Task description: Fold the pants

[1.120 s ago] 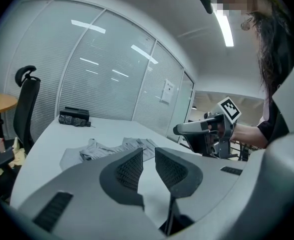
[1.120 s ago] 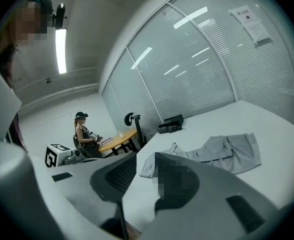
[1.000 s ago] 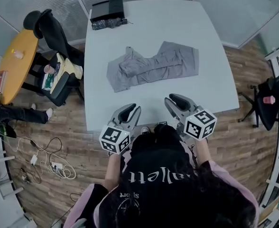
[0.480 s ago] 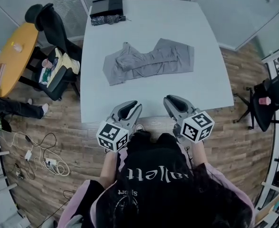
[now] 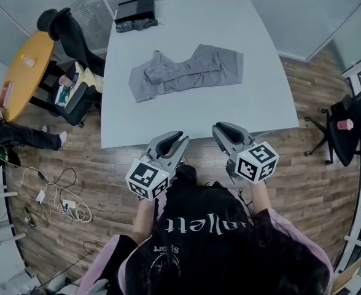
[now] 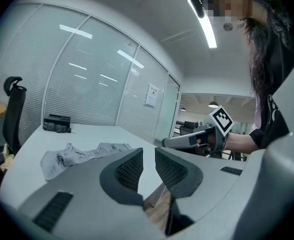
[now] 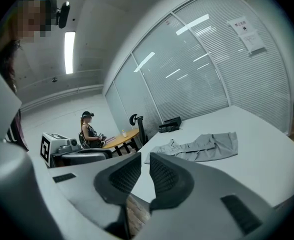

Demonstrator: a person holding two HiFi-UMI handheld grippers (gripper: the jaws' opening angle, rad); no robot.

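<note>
Grey pants (image 5: 183, 71) lie spread and rumpled across the middle of the white table (image 5: 229, 29), waist end to the left. They also show in the left gripper view as pants (image 6: 82, 154) and in the right gripper view as pants (image 7: 202, 146). Both grippers hang off the table's near edge, over the wooden floor and well short of the pants. My left gripper (image 5: 177, 137) (image 6: 148, 151) is open by a narrow gap and holds nothing. My right gripper (image 5: 220, 129) (image 7: 145, 158) has just been closing; a thin gap remains and nothing is between its pads.
A black box (image 5: 135, 8) and a dark folded item (image 5: 135, 24) sit at the table's far left corner. To the left are an orange round table (image 5: 21, 78), a chair with a black jacket (image 5: 70, 35) and floor cables (image 5: 51, 195). Another chair (image 5: 352, 115) stands on the right. A seated person (image 7: 89, 129) is at the orange table.
The table's near edge and the pants now lie farther from both grippers. Both grippers have drawn back off the edge and hang over the floor.
</note>
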